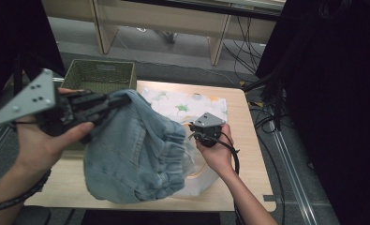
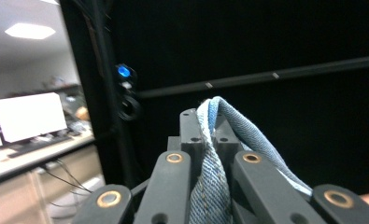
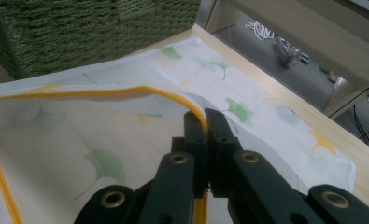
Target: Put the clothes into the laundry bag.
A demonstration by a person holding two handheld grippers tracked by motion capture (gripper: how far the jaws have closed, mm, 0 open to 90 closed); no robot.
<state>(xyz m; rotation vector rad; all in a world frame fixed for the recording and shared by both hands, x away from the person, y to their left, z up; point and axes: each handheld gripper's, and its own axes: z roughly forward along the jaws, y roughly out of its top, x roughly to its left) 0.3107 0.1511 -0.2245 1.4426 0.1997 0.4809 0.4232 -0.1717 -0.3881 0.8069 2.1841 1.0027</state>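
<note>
Cataloguing of items, as laid out:
Denim garment (image 1: 136, 150): light blue, faded, with a gathered, ruched band along one edge; heavy woven cloth, held up above the worktop in a slumped, bag-like fold, its lower part draped over the printed bag.
Left gripper (image 1: 119, 100): black jaws clamped together on a stitched denim hem, which is seen in the left gripper view as a doubled seam (image 2: 212, 158) squeezed between them; a grey three-cornered plate is carried on top.
Right gripper (image 3: 205, 122): black jaws closed on the yellow piped edge (image 3: 126, 91) of the printed bag, low over the worktop.
Printed bag (image 1: 187, 105): thin white mesh-like fabric, green and yellow ginkgo-leaf print, yellow piping; laid flat, partly covered by the denim.
Basket (image 1: 100, 75): green, woven, rectangular; set at the far left corner of the worktop.
Worktop (image 1: 248, 140): pale wood-grain board, smooth, with rounded corners.
</note>
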